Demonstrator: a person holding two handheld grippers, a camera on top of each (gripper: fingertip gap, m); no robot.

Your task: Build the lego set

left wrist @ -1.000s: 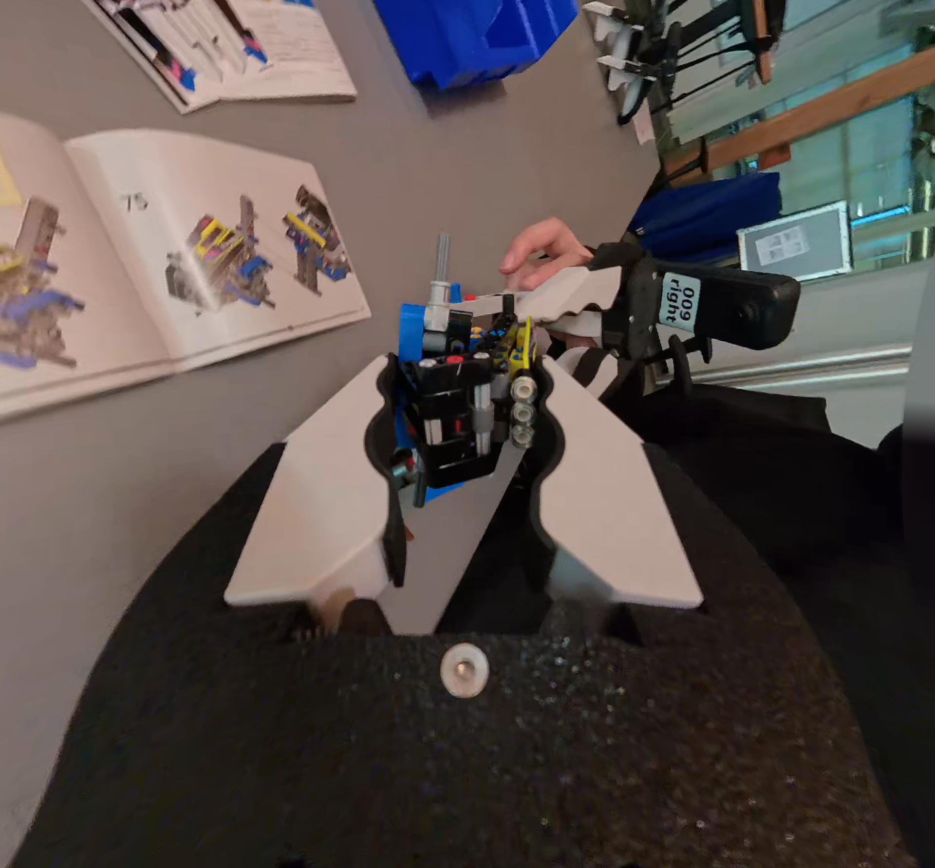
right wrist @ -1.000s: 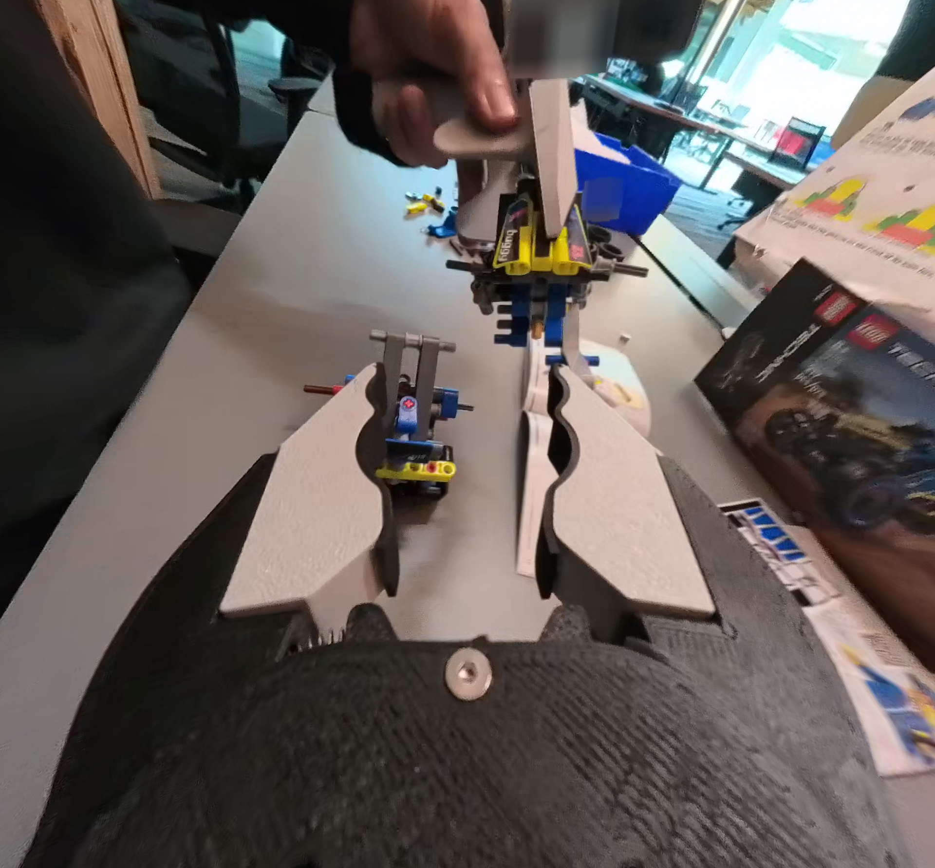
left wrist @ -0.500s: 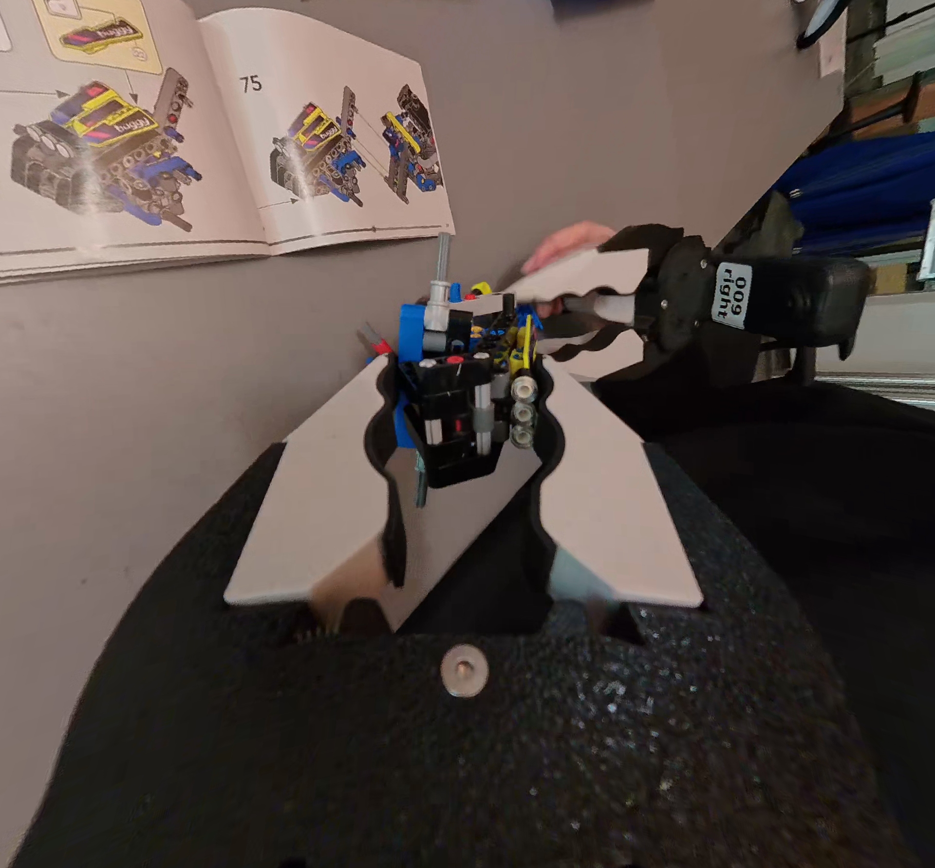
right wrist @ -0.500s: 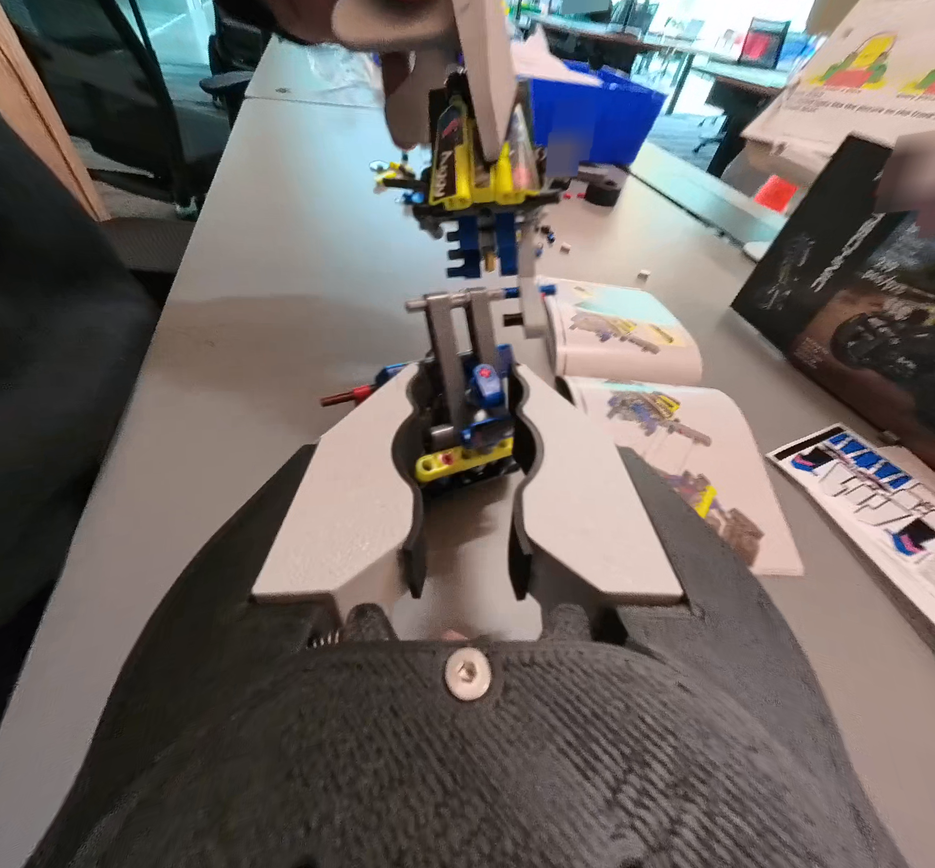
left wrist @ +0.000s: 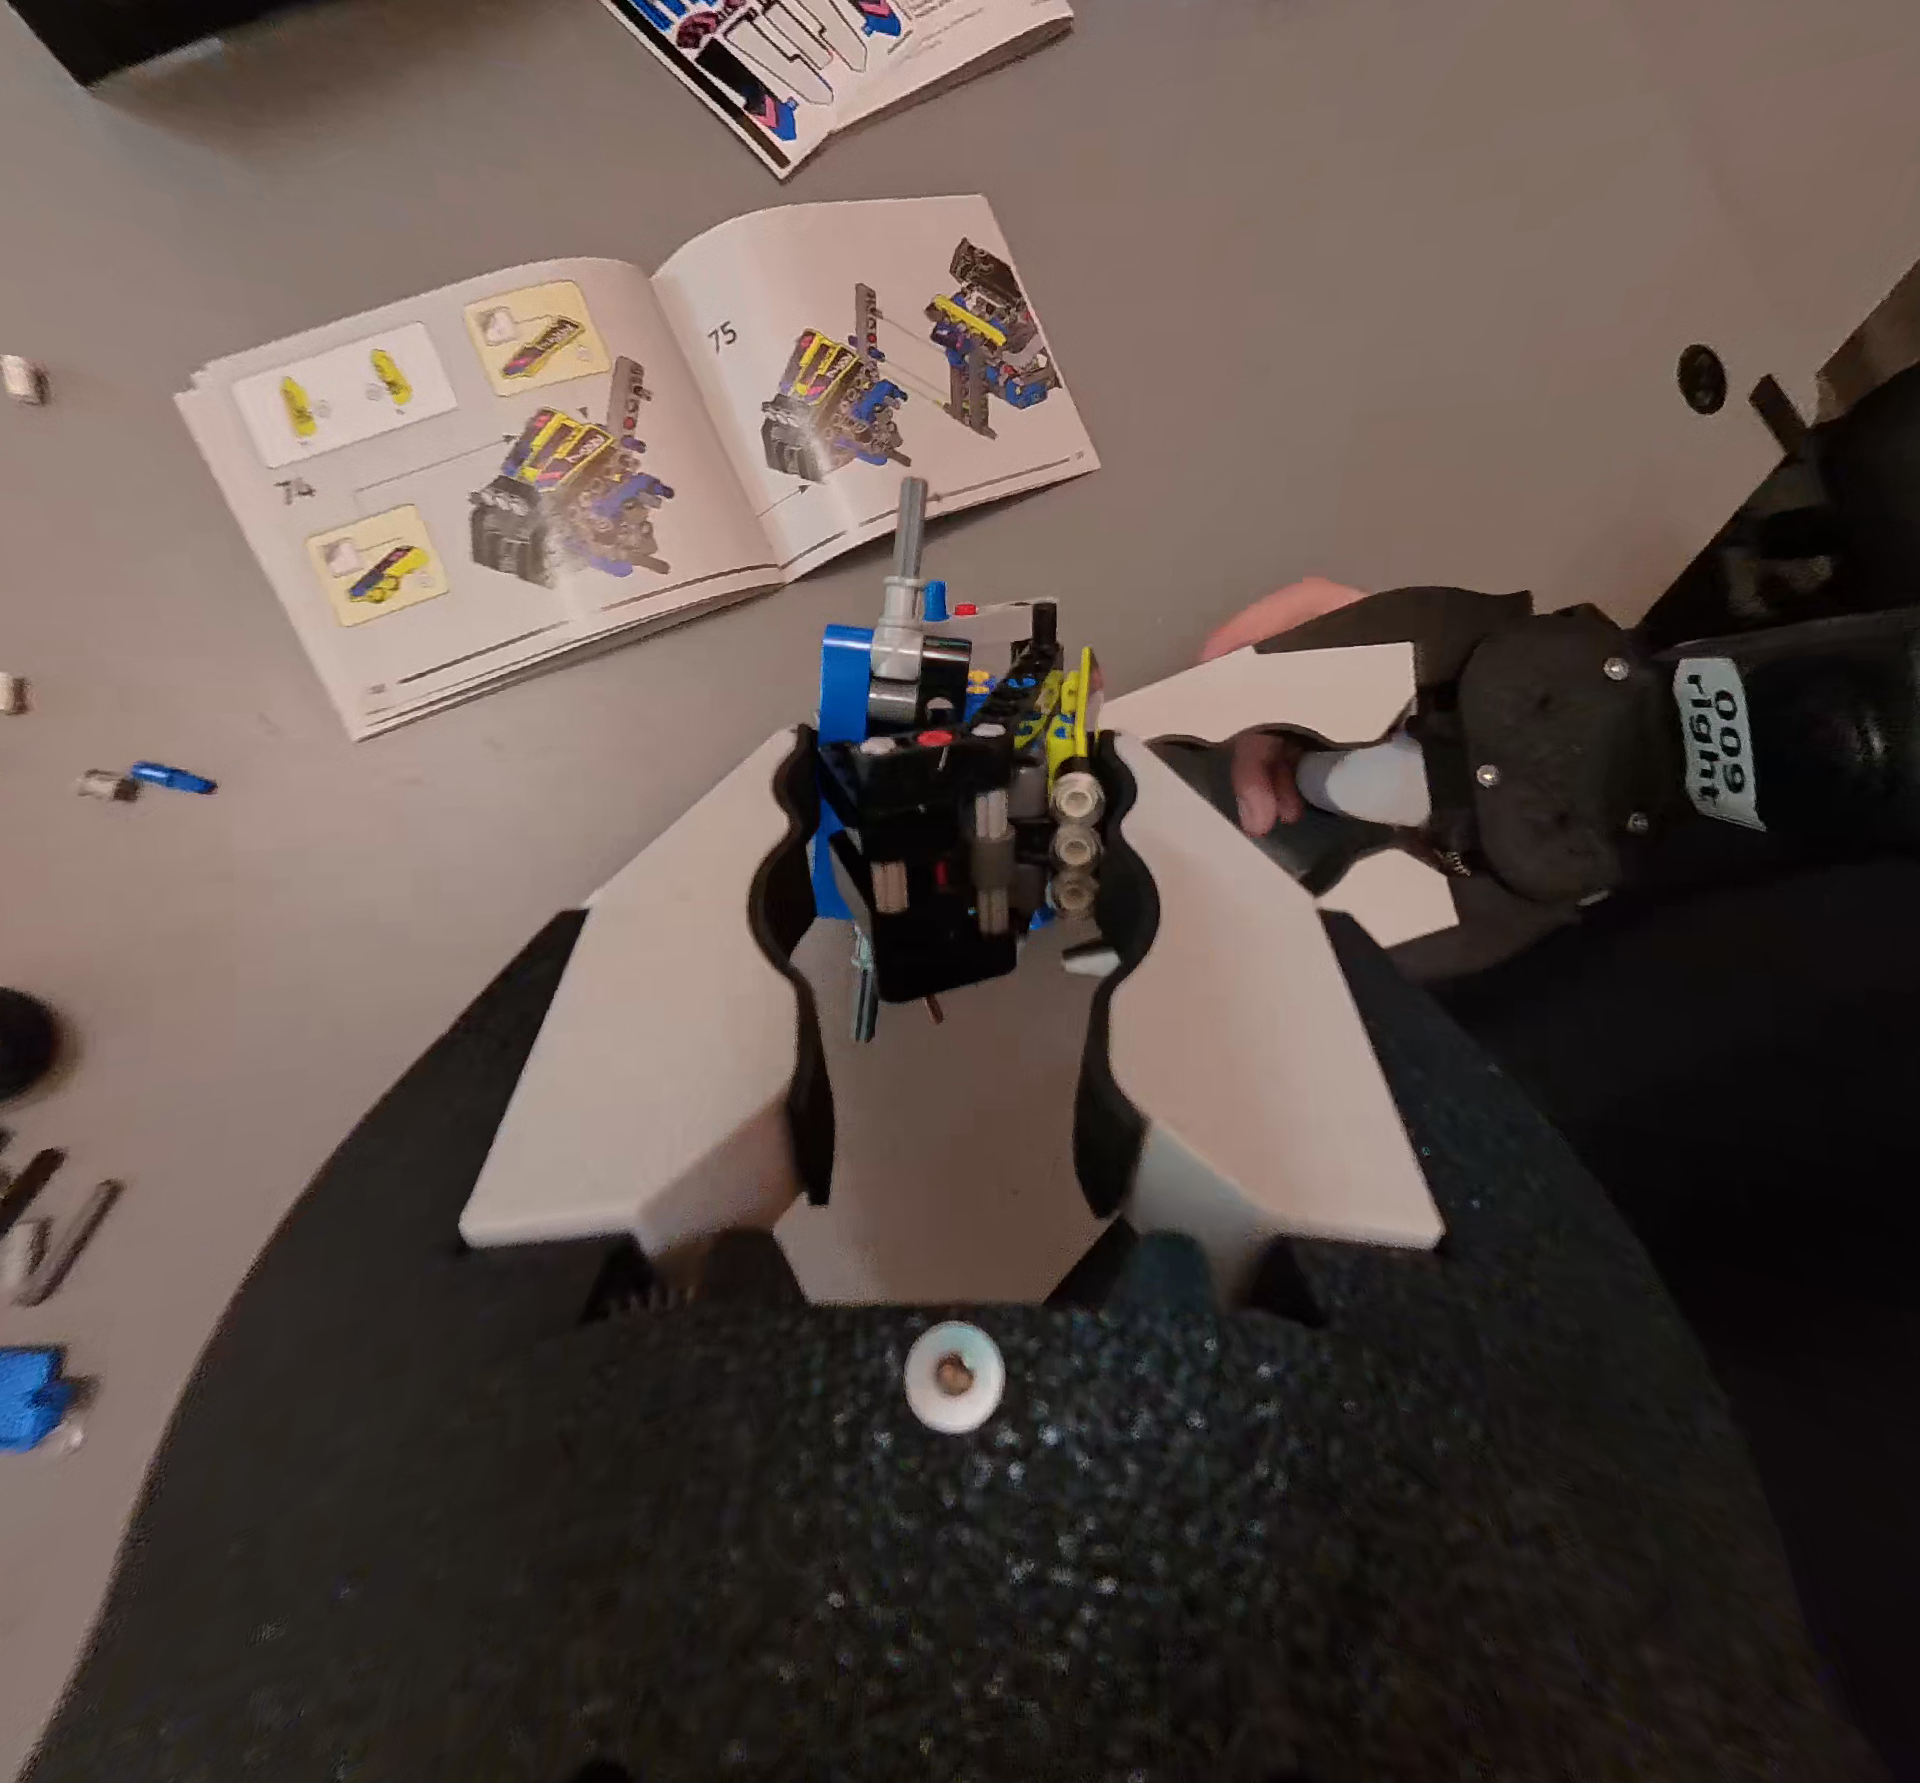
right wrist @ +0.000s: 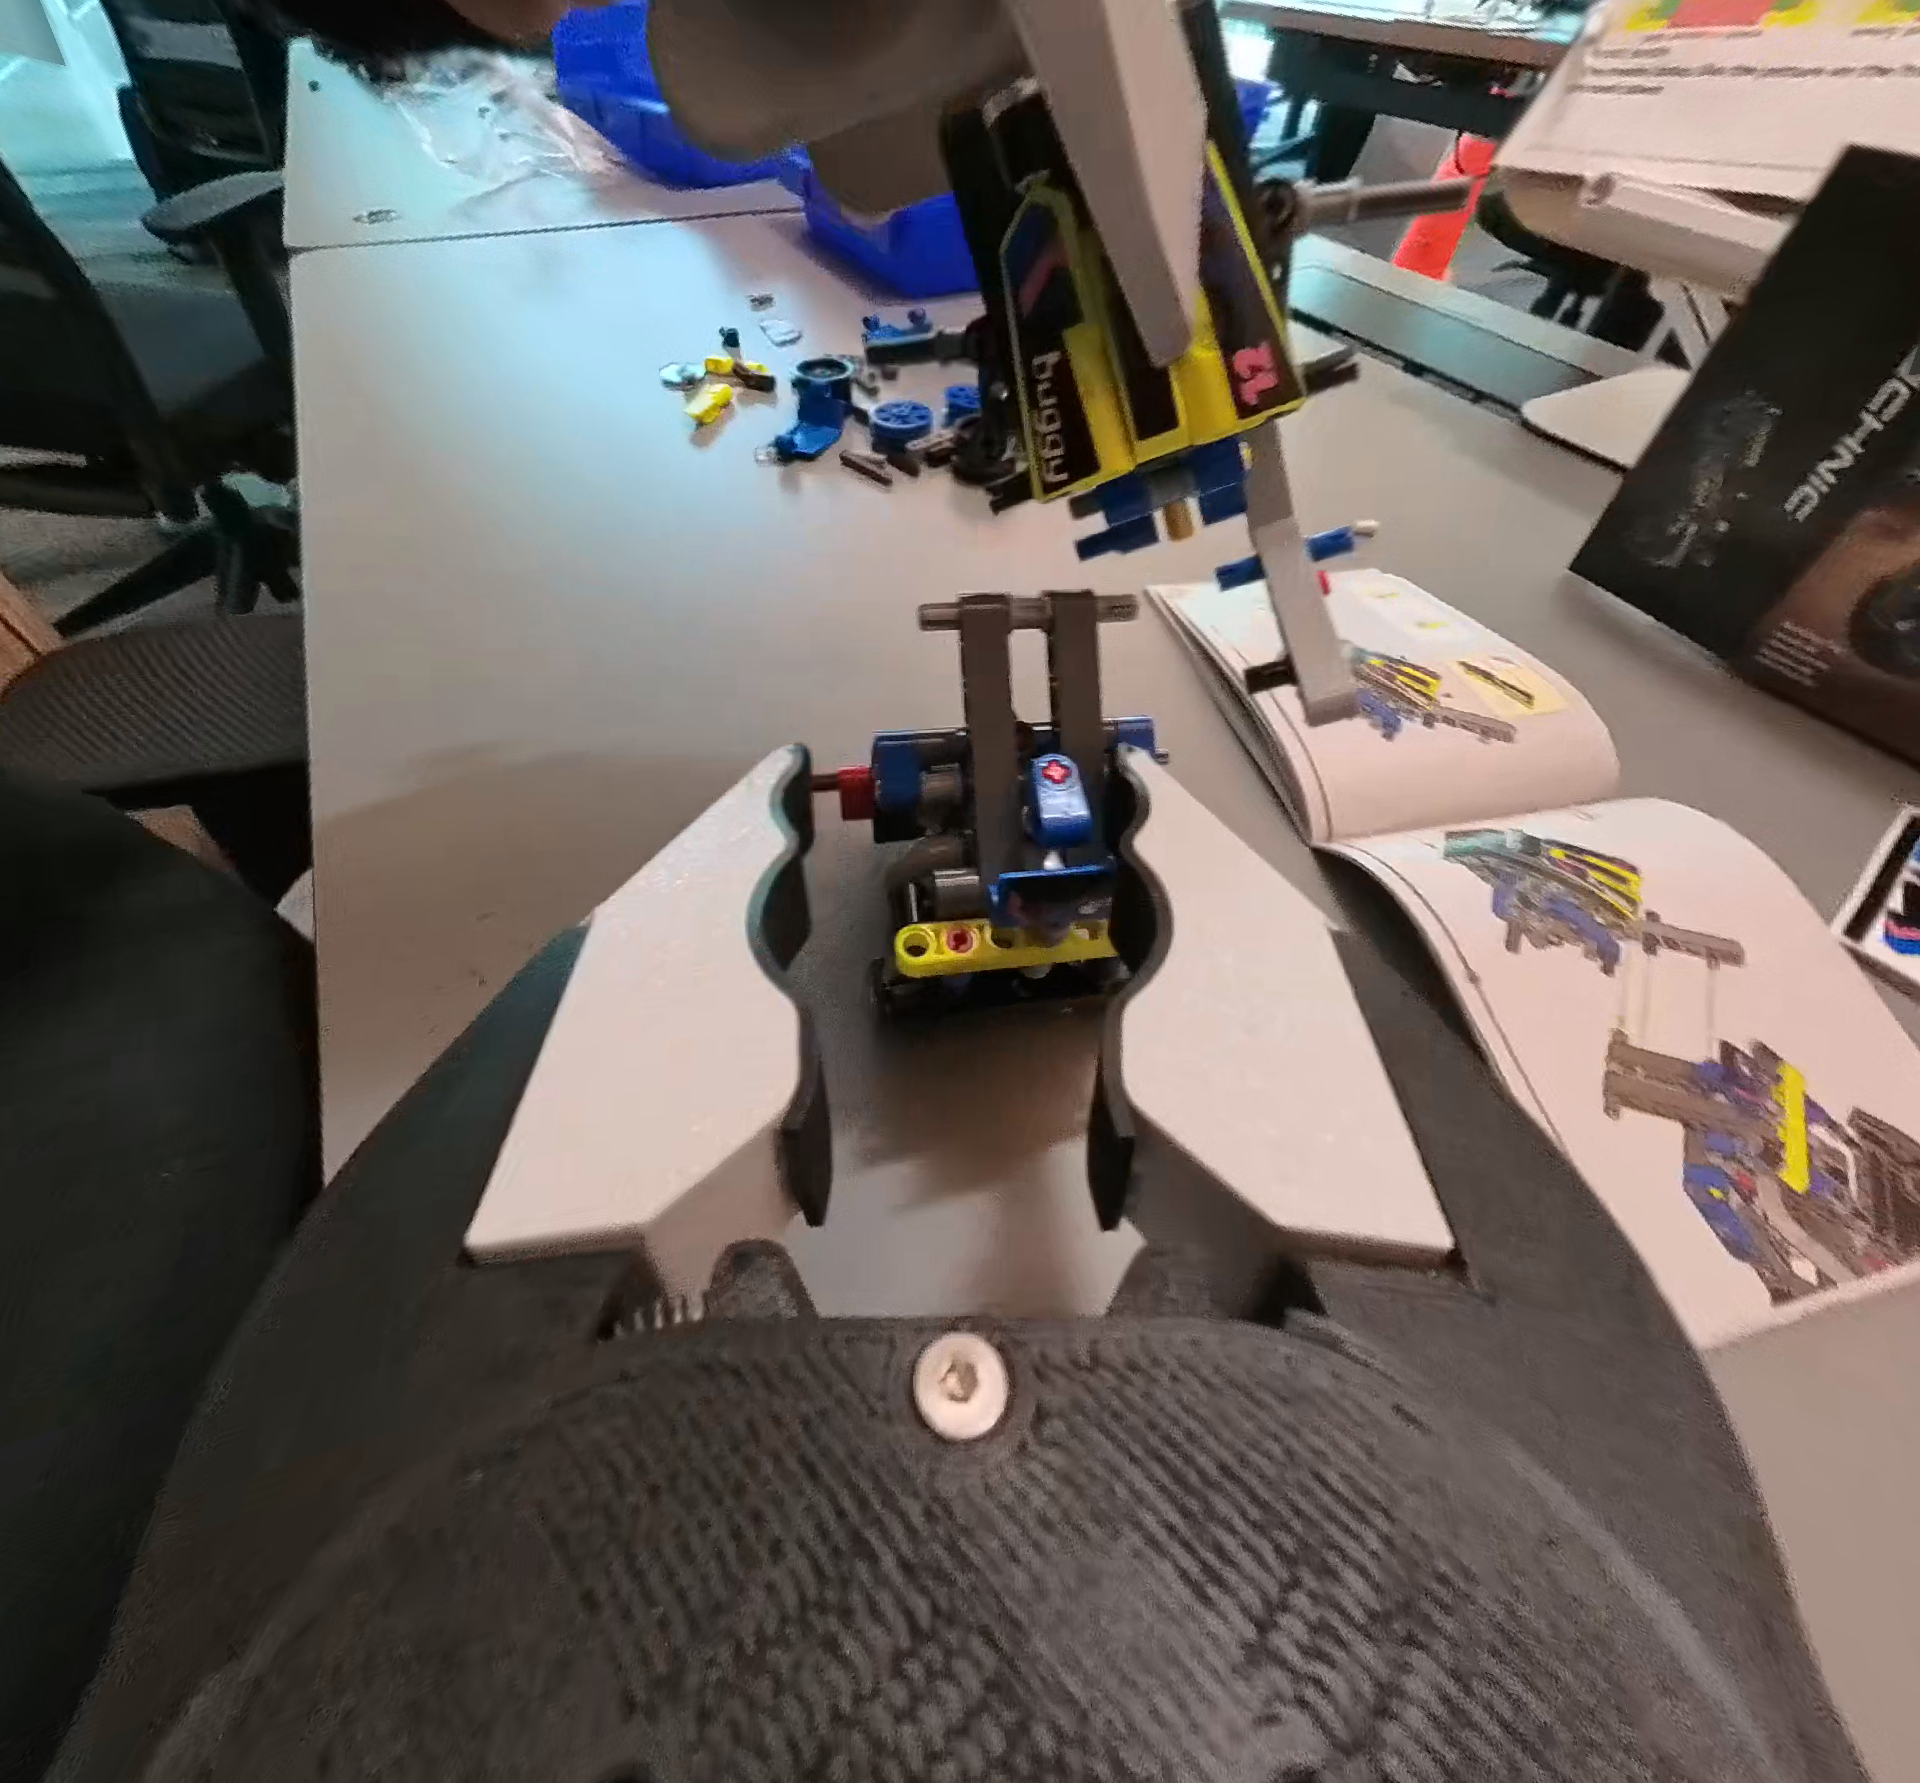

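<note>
While the left hand-held gripper (left wrist: pixel 951 829) is clamping a black, blue and yellow brick model (left wrist: pixel 940 860) above the bench (left wrist: pixel 1351 299), the right hand-held gripper (right wrist: pixel 961 860) is standing apart around a smaller model (right wrist: pixel 1003 860), left pad clear of it, beside an open booklet (right wrist: pixel 1455 798).

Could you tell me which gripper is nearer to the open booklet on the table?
Left. The left gripper, shut on a brick model, hangs just beside the booklet; the right gripper sits farther off around a smaller assembly.
</note>
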